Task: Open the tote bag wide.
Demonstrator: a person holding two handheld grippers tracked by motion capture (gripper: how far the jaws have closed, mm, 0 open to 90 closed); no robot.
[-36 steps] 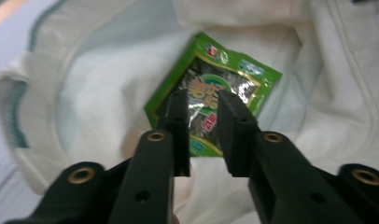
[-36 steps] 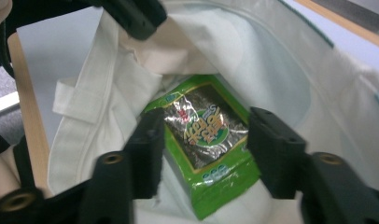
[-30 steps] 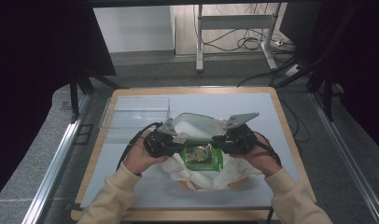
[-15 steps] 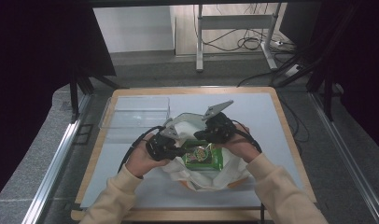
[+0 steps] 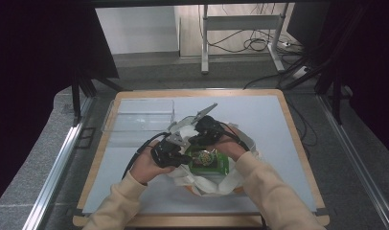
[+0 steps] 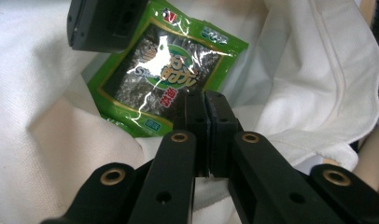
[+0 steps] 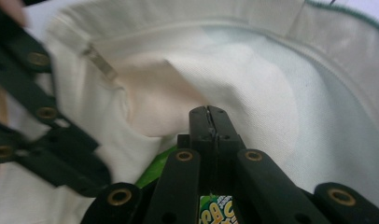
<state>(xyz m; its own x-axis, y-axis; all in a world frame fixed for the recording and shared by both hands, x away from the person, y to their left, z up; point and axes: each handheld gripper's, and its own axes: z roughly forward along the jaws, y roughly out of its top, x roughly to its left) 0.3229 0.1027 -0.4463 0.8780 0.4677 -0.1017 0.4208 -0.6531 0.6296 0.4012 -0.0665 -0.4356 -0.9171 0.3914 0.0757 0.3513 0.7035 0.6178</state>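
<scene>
On the left of the table [image 5: 111, 187] stands a clear plastic box [image 5: 140, 115], empty as far as can be seen and well apart from the work. Next comes the left gripper [image 6: 207, 100], its fingers pressed together with nothing between them; in the left gripper view their tips sit just at the near edge of the green snack packet [image 6: 166, 77], which lies flat inside the white cloth bag [image 6: 43, 140]. Whether the tips touch the packet or the cloth cannot be told.

In the high view the packet [image 5: 209, 160] lies in the middle of the open bag [image 5: 202, 184], between the two hands. The right gripper [image 7: 208, 114] hangs over it, fingers also pressed together and pinching nothing; in the right gripper view a green corner of the packet [image 7: 152, 172] shows below and behind the tips, which point at the bag's inner wall [image 7: 215, 79].

The step in hand looks like settling the packet into the bag, or getting ready to close the bag over it. The next move probably calls for one gripper to spread its fingers and take the bag's hem [image 7: 187, 35] or a handle [image 5: 247, 143], lifting cloth without dragging the packet out.
</scene>
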